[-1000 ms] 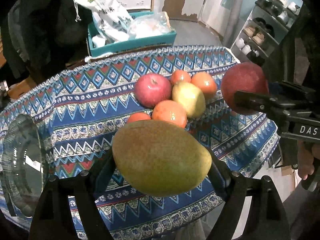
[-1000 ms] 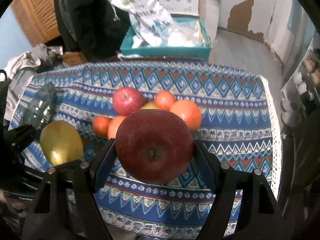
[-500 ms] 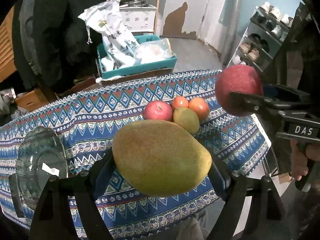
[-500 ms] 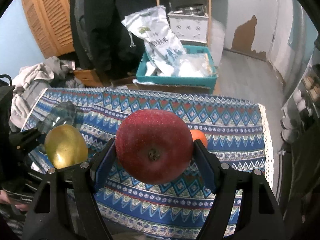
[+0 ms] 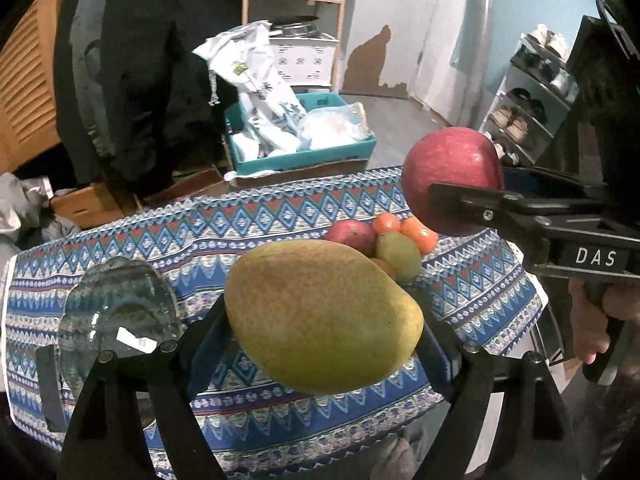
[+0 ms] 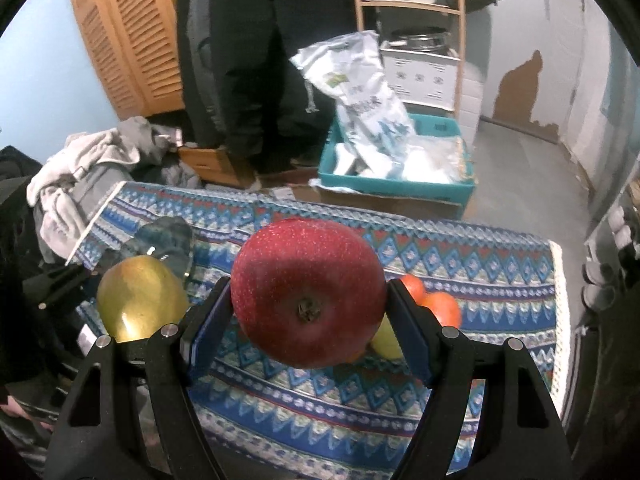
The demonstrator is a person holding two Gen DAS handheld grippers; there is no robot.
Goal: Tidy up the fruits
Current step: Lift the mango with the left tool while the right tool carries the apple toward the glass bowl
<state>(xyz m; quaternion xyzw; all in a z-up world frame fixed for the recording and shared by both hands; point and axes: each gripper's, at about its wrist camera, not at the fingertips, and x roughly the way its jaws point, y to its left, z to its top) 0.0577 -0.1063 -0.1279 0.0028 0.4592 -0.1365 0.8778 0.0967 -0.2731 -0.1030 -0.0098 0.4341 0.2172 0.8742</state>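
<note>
- Gripping a mango (image 5: pixel 322 316), my left fingers (image 5: pixel 208 336) pinch it from both sides, holding it in the air above the bench (image 5: pixel 280 216).
- My right gripper (image 6: pixel 308 300) clamps a red apple (image 6: pixel 308 294) between its fingers, stem end facing the camera, also clear of the bench.
- From the left wrist view, the apple (image 5: pixel 450 178) sits up at the right, with my right hand (image 5: pixel 596 320) on the gripper handle below it.
- On the patterned cloth lies a small heap of fruit: a second apple (image 5: pixel 352 234), a pear (image 5: pixel 398 254) and oranges (image 5: pixel 420 234), all touching.
- A glass bowl (image 5: pixel 116 312) stands at the bench's left end, well apart from the heap.
- Beyond the bench, a teal box (image 6: pixel 396 188) with white bags sits on the floor.
</note>
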